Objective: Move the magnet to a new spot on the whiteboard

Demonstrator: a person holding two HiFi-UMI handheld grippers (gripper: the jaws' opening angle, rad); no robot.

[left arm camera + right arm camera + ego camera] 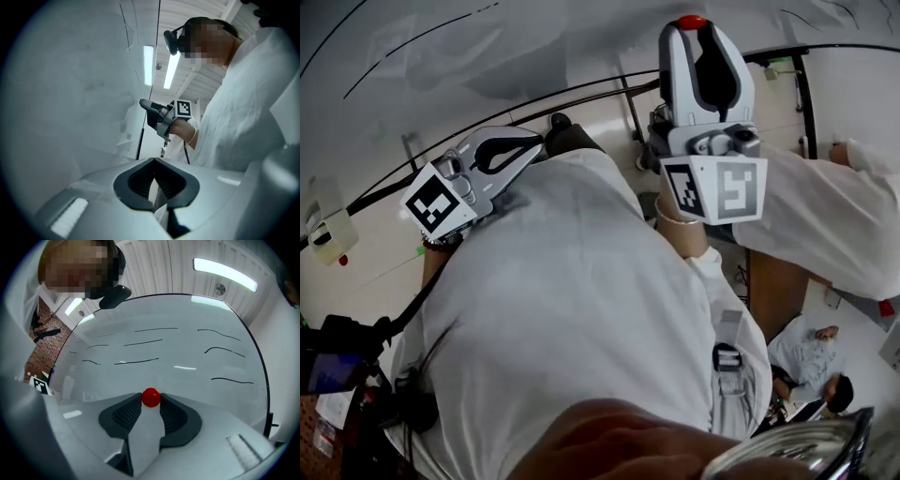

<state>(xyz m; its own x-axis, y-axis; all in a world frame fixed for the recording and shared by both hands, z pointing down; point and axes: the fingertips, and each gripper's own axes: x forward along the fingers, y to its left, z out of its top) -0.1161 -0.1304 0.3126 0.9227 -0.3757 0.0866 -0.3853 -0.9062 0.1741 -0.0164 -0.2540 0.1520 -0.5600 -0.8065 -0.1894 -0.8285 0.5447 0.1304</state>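
Note:
A small round red magnet [151,397] sits pinched between the tips of my right gripper [151,402], which is shut on it. Right behind it is the whiteboard [187,348], marked with several black strokes; whether the magnet touches the board I cannot tell. In the head view the magnet [691,22] shows at the top of the raised right gripper [694,30], against the whiteboard [487,56]. My left gripper [534,141] is held lower and to the left, in front of the white-coated chest. Its jaws are shut with nothing between them [154,161], and its view takes in the right gripper [151,108].
The whiteboard's black frame [581,94] curves across the head view. Another person's white sleeve [825,216] reaches in from the right. A seated person [806,361] is low at the right. A small holder with a red spot [330,239] hangs at the left.

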